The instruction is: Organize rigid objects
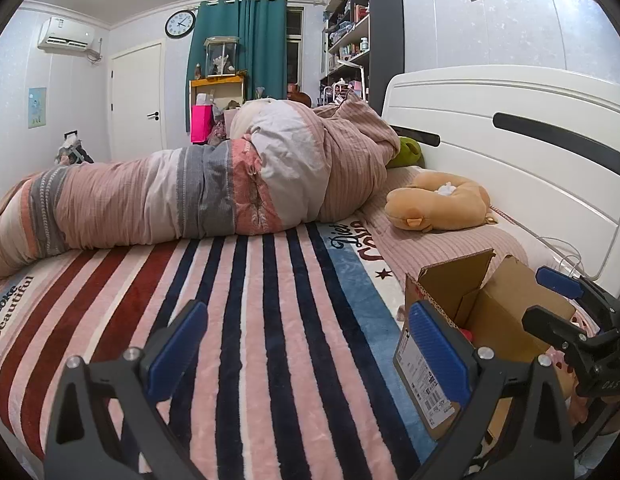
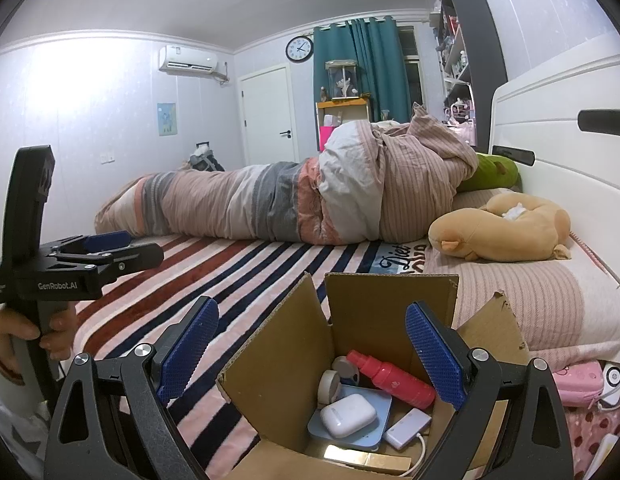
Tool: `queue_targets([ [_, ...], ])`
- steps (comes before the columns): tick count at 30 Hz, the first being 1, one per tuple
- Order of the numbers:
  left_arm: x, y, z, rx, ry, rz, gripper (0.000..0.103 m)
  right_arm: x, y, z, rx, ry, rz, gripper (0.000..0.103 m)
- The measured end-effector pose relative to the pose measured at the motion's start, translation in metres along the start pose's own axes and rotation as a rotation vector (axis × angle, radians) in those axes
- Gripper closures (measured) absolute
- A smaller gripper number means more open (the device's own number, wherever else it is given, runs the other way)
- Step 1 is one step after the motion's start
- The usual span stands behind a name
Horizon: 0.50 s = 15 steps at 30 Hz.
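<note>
Both grippers gape empty: right gripper (image 2: 311, 350) hangs over the box (image 2: 286, 344) holding a bottle (image 2: 389, 376) and case (image 2: 347, 414); left gripper (image 1: 306, 354) hovers above the blanket (image 1: 270, 300).

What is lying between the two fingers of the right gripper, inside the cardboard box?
In the right wrist view, the open right gripper frames the cardboard box: between its fingers lie a red bottle and a white earbud case.
</note>
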State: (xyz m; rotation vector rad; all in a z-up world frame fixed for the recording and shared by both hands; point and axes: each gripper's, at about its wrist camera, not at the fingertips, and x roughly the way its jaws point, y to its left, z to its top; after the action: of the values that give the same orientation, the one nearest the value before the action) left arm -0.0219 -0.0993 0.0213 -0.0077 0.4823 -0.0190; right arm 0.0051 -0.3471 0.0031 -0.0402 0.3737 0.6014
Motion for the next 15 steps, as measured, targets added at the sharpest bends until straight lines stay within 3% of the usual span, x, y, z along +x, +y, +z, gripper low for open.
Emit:
queue_targets([
  [15,-0.0005,0.0013,0.0,-0.001,0.0,0.003,0.003,0.0003,0.0007,0.0001,0.001,0.001,0.0,0.009],
])
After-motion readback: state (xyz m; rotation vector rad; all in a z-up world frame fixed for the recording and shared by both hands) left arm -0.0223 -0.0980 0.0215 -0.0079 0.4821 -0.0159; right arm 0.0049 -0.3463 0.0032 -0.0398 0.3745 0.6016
